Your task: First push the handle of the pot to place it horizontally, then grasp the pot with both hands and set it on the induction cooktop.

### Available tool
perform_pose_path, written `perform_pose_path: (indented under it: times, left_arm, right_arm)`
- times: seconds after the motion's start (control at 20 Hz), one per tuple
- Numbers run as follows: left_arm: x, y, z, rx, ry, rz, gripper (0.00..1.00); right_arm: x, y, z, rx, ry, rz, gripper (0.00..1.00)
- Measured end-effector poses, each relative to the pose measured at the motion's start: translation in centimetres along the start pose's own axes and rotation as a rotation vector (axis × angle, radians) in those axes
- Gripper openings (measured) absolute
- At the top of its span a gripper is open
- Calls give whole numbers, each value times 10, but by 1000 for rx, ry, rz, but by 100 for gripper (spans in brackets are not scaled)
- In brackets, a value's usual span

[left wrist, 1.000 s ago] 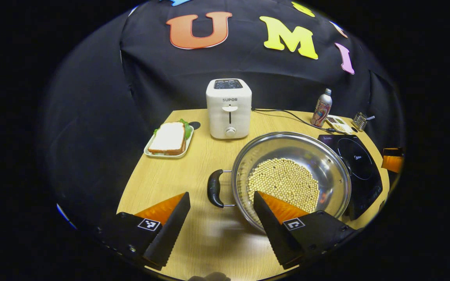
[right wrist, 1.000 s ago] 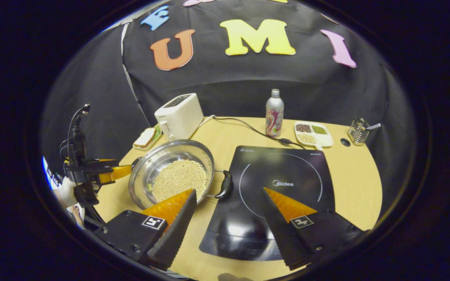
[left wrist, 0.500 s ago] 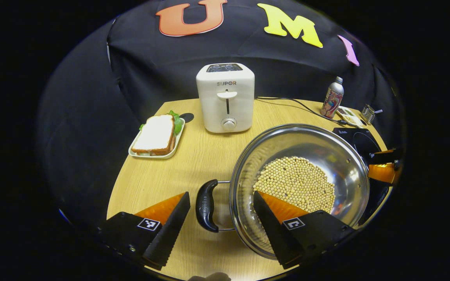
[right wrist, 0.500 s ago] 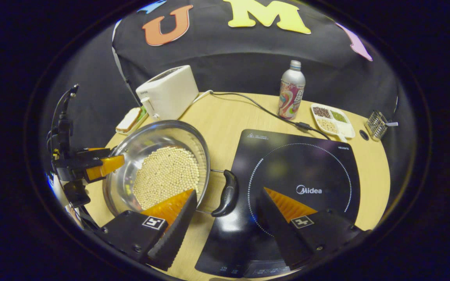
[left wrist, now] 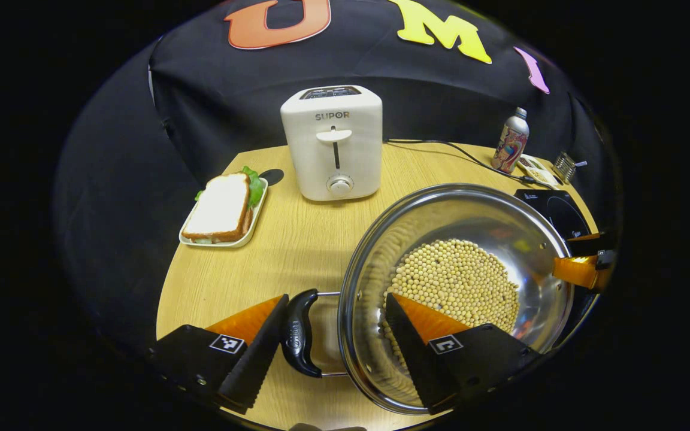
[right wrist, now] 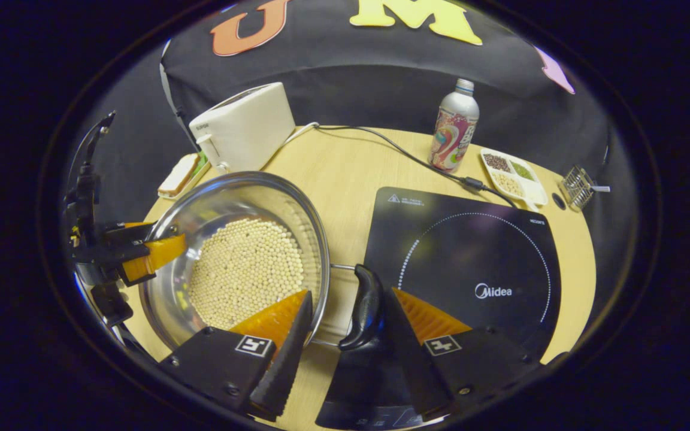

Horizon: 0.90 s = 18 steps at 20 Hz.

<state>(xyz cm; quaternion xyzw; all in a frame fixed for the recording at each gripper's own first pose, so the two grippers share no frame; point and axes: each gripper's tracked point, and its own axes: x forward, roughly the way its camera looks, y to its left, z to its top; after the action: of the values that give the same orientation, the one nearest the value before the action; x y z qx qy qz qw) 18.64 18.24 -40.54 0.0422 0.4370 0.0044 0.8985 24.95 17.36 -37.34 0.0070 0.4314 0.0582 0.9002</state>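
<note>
Straddling the pot's two handles, both grippers stand wide apart, neither pressing anything yet, evidently set for the two-handed lift. In the left gripper view the left gripper point(left wrist: 336, 335) brackets the left handle point(left wrist: 297, 335) at about 7 o'clock, one finger just beside the grip, the other over the rim. In the right gripper view the right gripper point(right wrist: 345, 326) frames the right handle point(right wrist: 366, 308) at 6 o'clock likewise. Both handles lie level, so the pot point(right wrist: 234, 254), filled with pale beans point(right wrist: 243, 269), runs its long axis handle to handle, side to side. It sits on the table point(right wrist: 345, 173), just beside the induction cooktop point(right wrist: 471, 263) at 3 o'clock. Farther off stands a toaster point(left wrist: 332, 140) at 12 o'clock.
</note>
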Motion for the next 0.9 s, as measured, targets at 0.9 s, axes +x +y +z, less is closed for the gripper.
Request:
perform_pose_path:
  times: [0.9]
  left_arm:
    - [-31, 8, 13, 23, -34, 3, 74]
  right_arm:
    - [-29, -2, 21, -2, -72, -12, 59]
